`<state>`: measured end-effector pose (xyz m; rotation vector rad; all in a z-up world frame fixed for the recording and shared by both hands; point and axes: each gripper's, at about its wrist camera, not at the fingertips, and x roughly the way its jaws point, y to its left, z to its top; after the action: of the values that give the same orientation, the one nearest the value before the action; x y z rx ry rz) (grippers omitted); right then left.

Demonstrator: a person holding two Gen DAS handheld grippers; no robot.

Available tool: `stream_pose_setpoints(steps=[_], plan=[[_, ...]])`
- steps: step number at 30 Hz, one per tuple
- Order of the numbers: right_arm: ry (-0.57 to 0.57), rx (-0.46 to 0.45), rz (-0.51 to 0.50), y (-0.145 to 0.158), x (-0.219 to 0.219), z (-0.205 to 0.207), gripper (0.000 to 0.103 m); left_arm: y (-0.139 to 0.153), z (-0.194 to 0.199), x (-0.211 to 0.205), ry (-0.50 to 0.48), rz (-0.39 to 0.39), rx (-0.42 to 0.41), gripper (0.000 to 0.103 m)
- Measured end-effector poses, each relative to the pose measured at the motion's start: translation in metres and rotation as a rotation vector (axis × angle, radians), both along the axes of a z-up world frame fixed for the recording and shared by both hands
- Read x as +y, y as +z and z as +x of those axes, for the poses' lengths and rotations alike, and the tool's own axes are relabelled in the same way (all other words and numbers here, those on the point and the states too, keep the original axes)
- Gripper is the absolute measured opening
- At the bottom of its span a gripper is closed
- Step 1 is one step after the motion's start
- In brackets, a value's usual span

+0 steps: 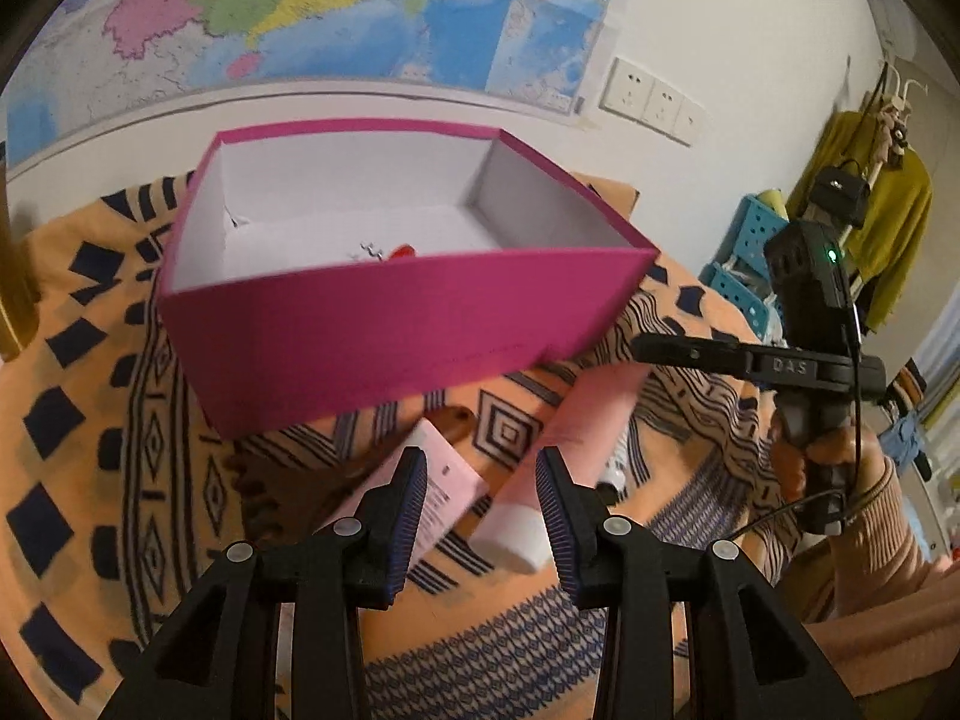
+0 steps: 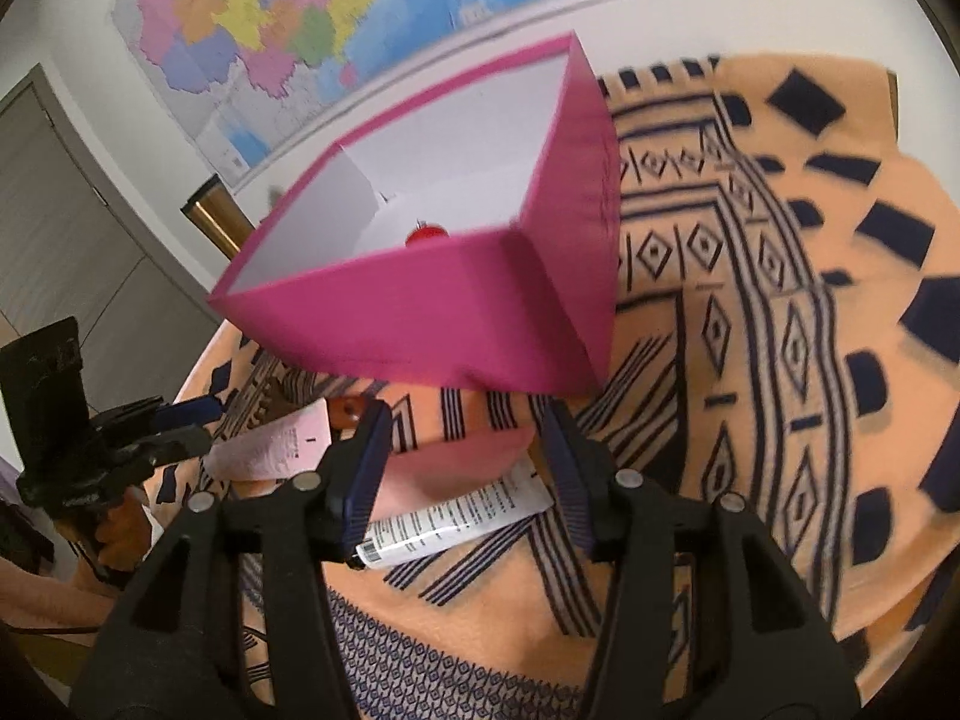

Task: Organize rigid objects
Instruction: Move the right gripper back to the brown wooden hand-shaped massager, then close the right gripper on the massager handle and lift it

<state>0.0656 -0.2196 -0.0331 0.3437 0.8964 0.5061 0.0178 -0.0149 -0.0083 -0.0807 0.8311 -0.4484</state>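
The left gripper (image 1: 480, 468) hangs over the patterned cloth (image 1: 90, 420) with its jaws apart and nothing between them, angled down toward the items lying in front of the magenta box (image 1: 390, 324). Just beyond its fingertips lie a pale pink carton (image 1: 447, 480) and a pink tube with a white cap (image 1: 558, 456), side by side on the cloth, with a brown wooden piece (image 1: 456, 420) showing between them nearer the box.

The right gripper (image 2: 465, 456) likewise has its jaws spread wide and empty, tilted down over the pink tube (image 2: 456, 456) and a white tube with printed text (image 2: 456, 519) that lies just beside it. In the left wrist view this gripper reaches in from the right, held by a hand (image 1: 840, 462) in a peach sleeve, its fingers pointing left toward the pink tube.

The magenta box sits open on the cloth, white inside, with a small red object (image 2: 425, 235) and something silvery (image 1: 369, 251) on its floor. Behind it a map (image 1: 270, 0) covers the wall, and wall sockets (image 1: 651, 99) sit to the right.
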Motion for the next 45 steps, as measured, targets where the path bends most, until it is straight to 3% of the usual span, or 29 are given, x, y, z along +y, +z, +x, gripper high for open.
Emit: stream_pose_setpoints(steps=[6, 11, 18, 22, 33, 37, 45], plan=[[-0.007, -0.037, -0.028, 0.009, 0.008, -0.005, 0.054, -0.008, 0.004, 0.012, 0.082, 0.066, 0.006, 0.038], [0.082, -0.075, -0.038, 0.019, 0.035, -0.003, 0.054, -0.025, 0.016, 0.028, 0.126, 0.074, 0.072, 0.038], [0.240, -0.016, -0.053, -0.003, 0.093, 0.012, 0.054, -0.036, 0.006, 0.025, 0.062, 0.035, 0.109, 0.041], [0.277, 0.011, -0.061, -0.011, 0.111, 0.024, 0.054, -0.044, -0.001, 0.021, 0.038, 0.054, 0.131, 0.041], [0.283, 0.077, -0.089, -0.033, 0.129, 0.037, 0.054, -0.027, 0.000, 0.068, 0.199, 0.021, 0.084, 0.041], [0.284, 0.073, -0.091, -0.034, 0.130, 0.035, 0.054, -0.034, 0.012, 0.086, 0.265, 0.023, 0.111, 0.041], [0.211, 0.070, -0.096, -0.035, 0.132, 0.036, 0.054, -0.052, 0.030, 0.080, 0.237, 0.022, 0.163, 0.042]])
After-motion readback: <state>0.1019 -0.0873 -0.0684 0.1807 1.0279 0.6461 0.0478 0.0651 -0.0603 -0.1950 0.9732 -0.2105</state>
